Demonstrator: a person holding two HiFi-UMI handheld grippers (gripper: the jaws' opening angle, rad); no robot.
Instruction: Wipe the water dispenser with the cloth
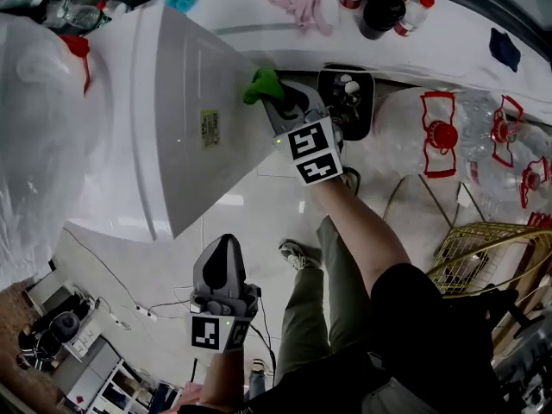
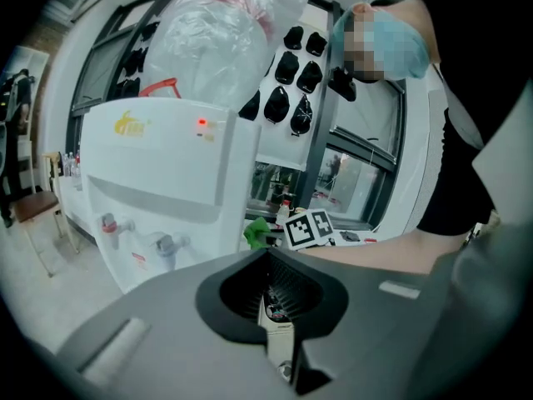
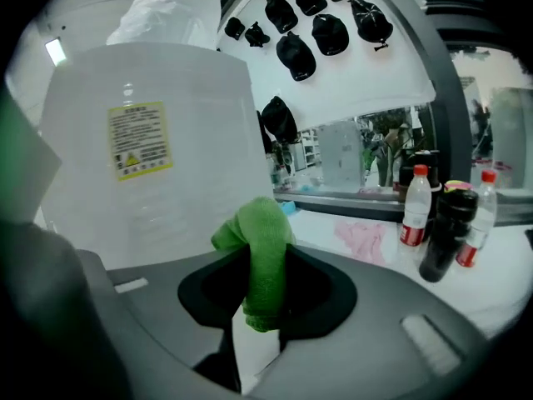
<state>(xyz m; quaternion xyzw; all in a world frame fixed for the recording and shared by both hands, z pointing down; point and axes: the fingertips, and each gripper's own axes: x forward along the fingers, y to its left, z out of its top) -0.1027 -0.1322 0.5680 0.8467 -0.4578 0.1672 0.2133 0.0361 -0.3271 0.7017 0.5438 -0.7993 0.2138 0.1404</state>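
Right gripper reaching out and clamped, left gripper tucked in close and empty.

My right gripper [image 1: 276, 100] is stretched forward at the end of a bare, nearly straight right forearm [image 1: 358, 222], with its marker cube [image 1: 312, 152] turned up toward the head camera. Its jaws pinch a fold of green cloth [image 3: 265, 261], which bunches above the tips and hangs down between them. My left gripper [image 1: 226, 253] sits low and near my body, pointing forward, well apart from the right one. Its jaws are together with nothing between them.
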